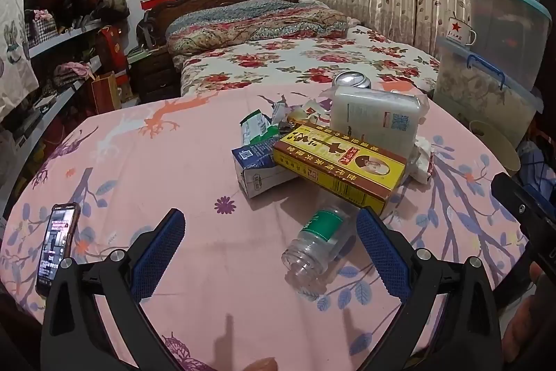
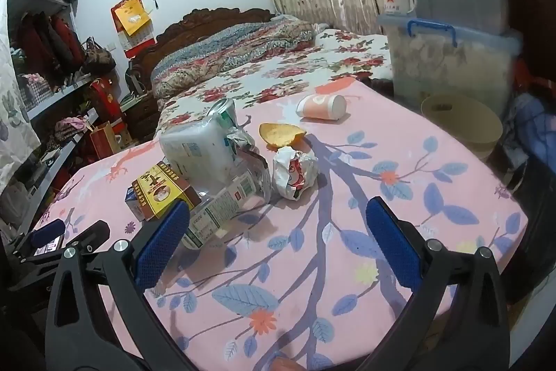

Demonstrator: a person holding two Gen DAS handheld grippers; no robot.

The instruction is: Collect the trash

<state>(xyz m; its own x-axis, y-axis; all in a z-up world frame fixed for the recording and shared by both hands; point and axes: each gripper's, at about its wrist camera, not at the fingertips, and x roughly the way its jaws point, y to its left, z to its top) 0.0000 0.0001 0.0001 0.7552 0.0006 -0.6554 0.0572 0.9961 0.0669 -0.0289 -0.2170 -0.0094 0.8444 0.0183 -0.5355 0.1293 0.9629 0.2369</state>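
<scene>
Trash lies piled on a pink tablecloth (image 1: 180, 176). A clear plastic bottle (image 1: 314, 240) with a green label lies on its side, between and just ahead of my open left gripper (image 1: 271, 242). Behind it are a yellow box (image 1: 338, 164), a blue-white carton (image 1: 255, 167), a white tissue pack (image 1: 377, 119), wrappers (image 1: 260, 126) and a can (image 1: 351, 80). My open right gripper (image 2: 278, 239) hovers over the cloth. Ahead of it lie a crumpled wrapper (image 2: 295, 172), an orange peel (image 2: 281, 134) and a paper cup (image 2: 321, 106) on its side.
A phone (image 1: 57, 246) lies at the table's left edge. A beige bin (image 2: 462, 126) stands past the table's right edge, below stacked plastic storage boxes (image 2: 451, 58) with a mug (image 2: 398, 0). A bed (image 1: 295, 58) is behind; shelves (image 1: 62, 58) stand at left.
</scene>
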